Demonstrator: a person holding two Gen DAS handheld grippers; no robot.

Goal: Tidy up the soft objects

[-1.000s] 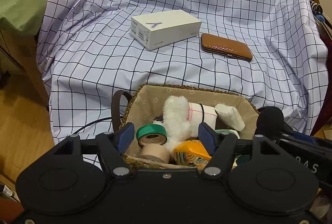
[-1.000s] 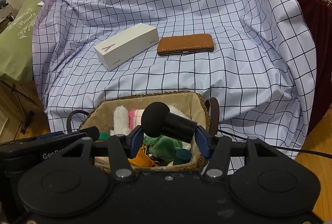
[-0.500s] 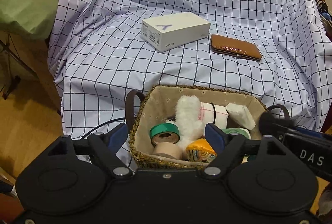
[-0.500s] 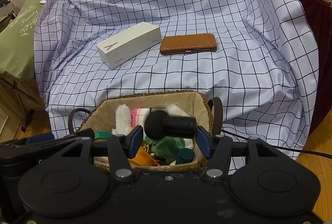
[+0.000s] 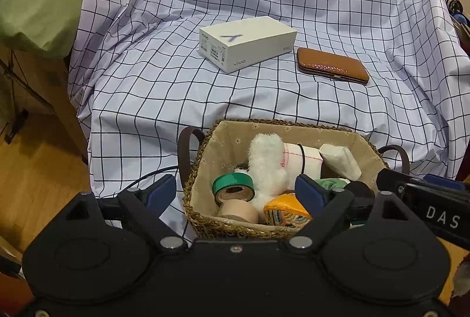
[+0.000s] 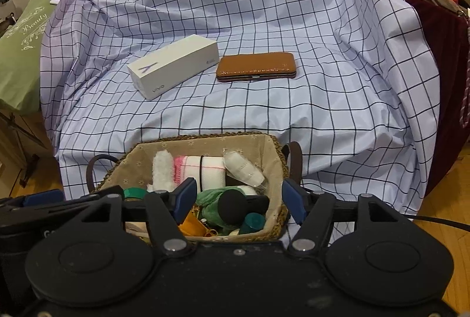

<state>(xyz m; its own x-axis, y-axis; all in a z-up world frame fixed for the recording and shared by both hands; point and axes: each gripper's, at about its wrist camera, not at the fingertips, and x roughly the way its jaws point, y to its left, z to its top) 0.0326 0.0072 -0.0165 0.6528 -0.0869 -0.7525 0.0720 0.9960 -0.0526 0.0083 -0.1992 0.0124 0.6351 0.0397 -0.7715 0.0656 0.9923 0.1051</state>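
Hovering, both empty | left gripper (image 5: 236, 190) wide, right gripper (image 6: 238, 199) wide over basket (image 6: 276, 152) | soft items inside: fluffy white toy (image 5: 265, 167) at 12, green cloth (image 6: 210, 204) | stage unclear; pinch soft bulk centrally, avoid tape rolls (image 5: 233, 189).

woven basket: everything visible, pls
The woven basket is a rectangular seagrass-like weave with a beige flower-print fabric lining and a dark loop handle at each end. It sits upright in front of the draped checked cloth, packed with tape rolls, a white fluffy item, rolled cloths and other small things. Neither gripper touches it.
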